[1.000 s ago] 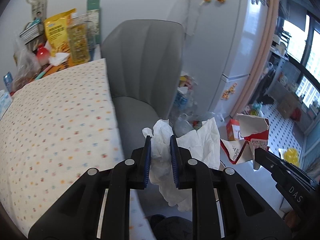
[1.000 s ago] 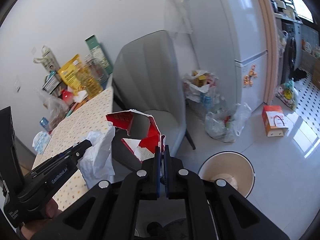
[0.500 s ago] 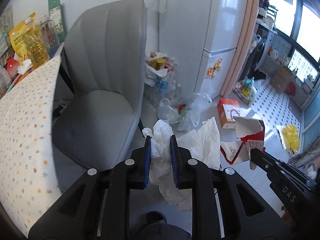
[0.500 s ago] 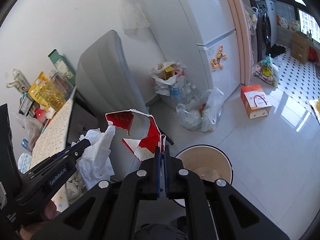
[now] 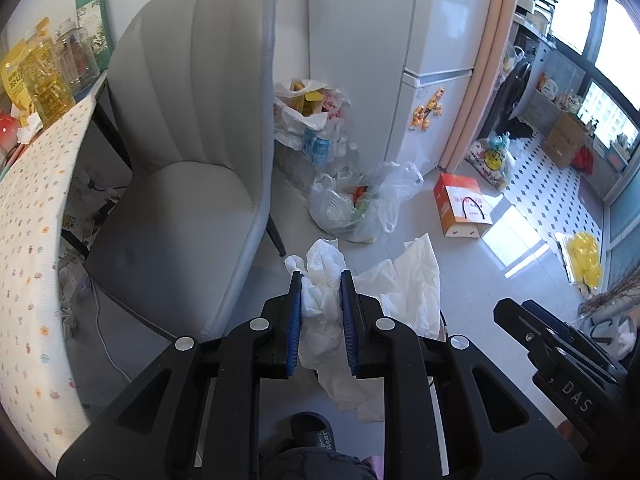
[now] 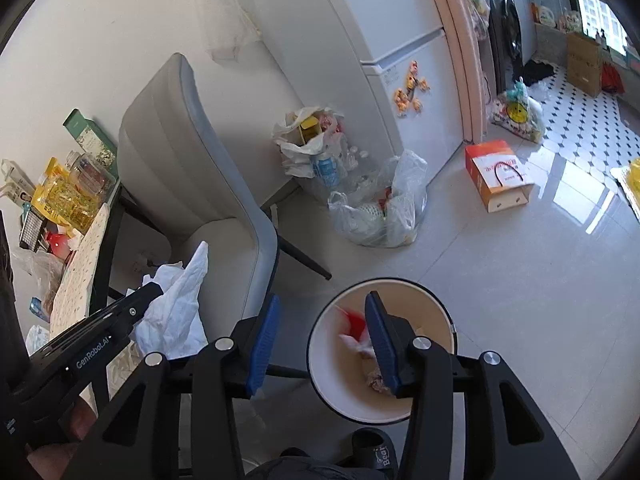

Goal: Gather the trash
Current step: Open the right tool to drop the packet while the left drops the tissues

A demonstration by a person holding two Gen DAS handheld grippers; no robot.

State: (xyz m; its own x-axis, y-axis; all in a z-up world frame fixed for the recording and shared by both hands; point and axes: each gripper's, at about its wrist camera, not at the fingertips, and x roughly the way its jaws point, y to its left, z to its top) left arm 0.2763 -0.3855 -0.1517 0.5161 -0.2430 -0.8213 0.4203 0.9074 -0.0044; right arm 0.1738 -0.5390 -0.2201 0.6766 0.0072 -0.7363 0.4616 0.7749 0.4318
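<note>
A grey upholstered chair (image 5: 188,152) stands pushed up beside a table (image 5: 28,264) covered in a cloth with small coloured dots. At the table's far end stand a yellow snack bag (image 5: 12,76), clear jars (image 5: 76,56) and a green box (image 5: 90,12). A white fridge (image 5: 384,60) with small magnets (image 5: 428,110) stands against the wall. An orange paper bag (image 5: 460,208) lies on the glossy floor (image 5: 500,272), well apart from the chair. A dark slipper (image 5: 316,432) shows at the bottom edge.

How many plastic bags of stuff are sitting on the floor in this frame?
3. A white bag by the fridge; a clear bag just in front of it; a smiley-printed bag at the tiled doorway. More may be hidden behind the chair.
</note>
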